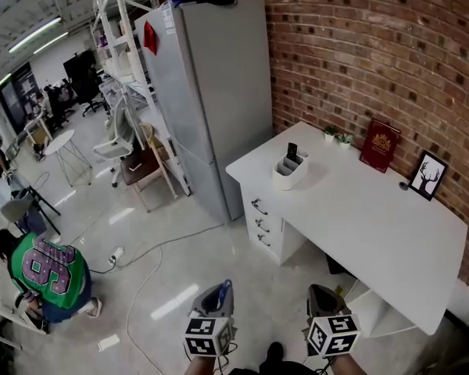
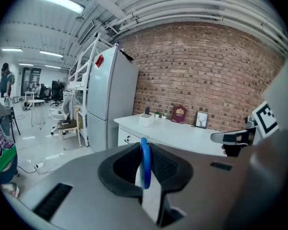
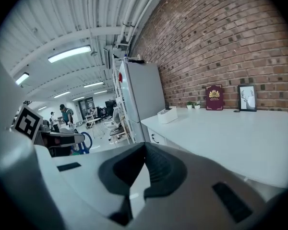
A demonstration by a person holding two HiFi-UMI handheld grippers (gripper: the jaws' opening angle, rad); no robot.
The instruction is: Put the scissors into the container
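My left gripper (image 2: 145, 146) is shut on the blue-handled scissors (image 2: 145, 164); one blue handle loop stands upright between the jaws. In the head view that gripper (image 1: 221, 289) hangs low over the floor, with my right gripper (image 1: 320, 291) beside it. The right gripper (image 3: 144, 146) has its jaws together with nothing between them. From the right gripper view, the scissors' blue loop (image 3: 85, 143) sticks out of the left gripper. A white container (image 1: 289, 172) holding a dark item stands near the white desk's left end (image 2: 146, 120) (image 3: 167, 115), far from both grippers.
The white desk (image 1: 375, 225) with drawers stands against a brick wall. A red book (image 1: 380, 144), a framed deer picture (image 1: 428, 175) and small plants (image 1: 336, 137) line its back. A grey fridge (image 1: 211, 92) stands left of it. A person in green (image 1: 47, 272) crouches far left; a cable (image 1: 141, 256) crosses the floor.
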